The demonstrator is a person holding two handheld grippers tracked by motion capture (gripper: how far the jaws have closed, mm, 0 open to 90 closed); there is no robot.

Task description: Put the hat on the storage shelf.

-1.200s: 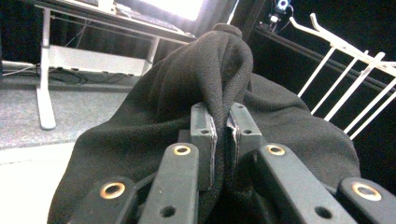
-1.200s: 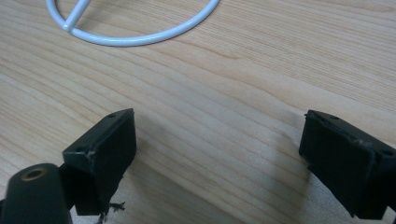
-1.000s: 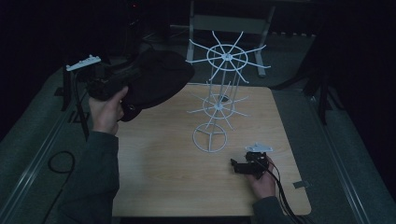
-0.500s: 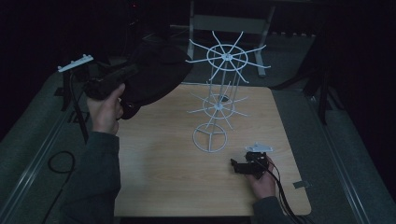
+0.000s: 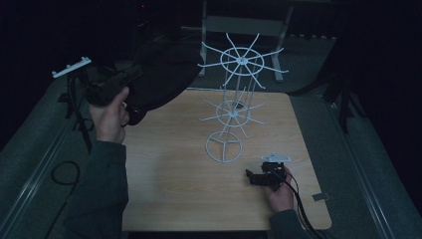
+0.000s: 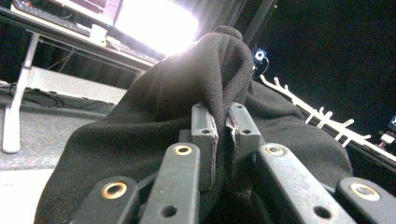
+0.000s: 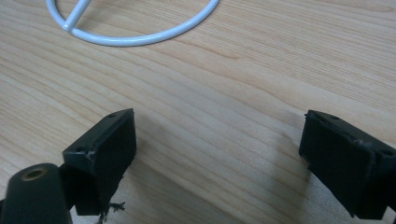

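A black knit hat hangs in the air above the table's far left corner, pinched by my left gripper. In the left gripper view the jaws are shut on a fold of the hat, and the left gripper points toward the white wire rack. That rack stands on the wooden table, with two spoked tiers and a ring base. My right gripper rests low on the table at the front right, open and holding nothing. In its own view the right gripper faces bare wood, the ring base just beyond.
A white desk frame stands behind the table. Grey padded floor surrounds the table, with a black cable looping at the left. A small grey tab lies near the table's right front corner.
My left hand has lifted the hat slightly higher and a bit toward the rack's top tier. The right gripper has stayed still.
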